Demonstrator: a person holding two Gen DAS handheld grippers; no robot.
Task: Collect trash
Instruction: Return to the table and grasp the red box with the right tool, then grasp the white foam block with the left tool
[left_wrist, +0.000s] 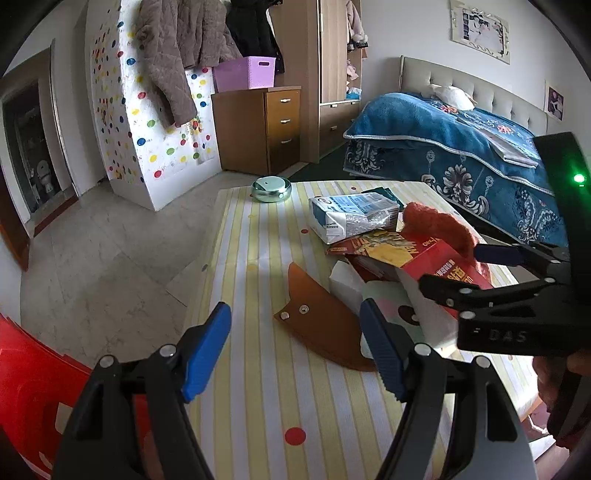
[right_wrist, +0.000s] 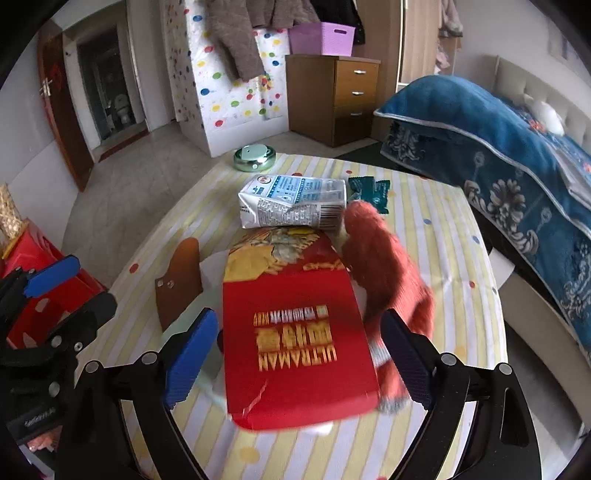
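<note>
Red packet (right_wrist: 295, 332): laid on the striped table (right_wrist: 443, 236), between the spread jaws of the right gripper (right_wrist: 299, 354); no pad contact is seen.
Right gripper: jaws wide apart, nothing held.
Left gripper (left_wrist: 295, 350): jaws apart, empty, over bare cloth beside the brown sheath (left_wrist: 317, 325).
Carton (right_wrist: 295, 203): crushed, lying behind the packet.
Red sock (right_wrist: 384, 273): right of the packet.
Green wrapper (right_wrist: 373, 192): beside the carton.
Round tin (right_wrist: 255, 157): at the far table edge, lid on.
</note>
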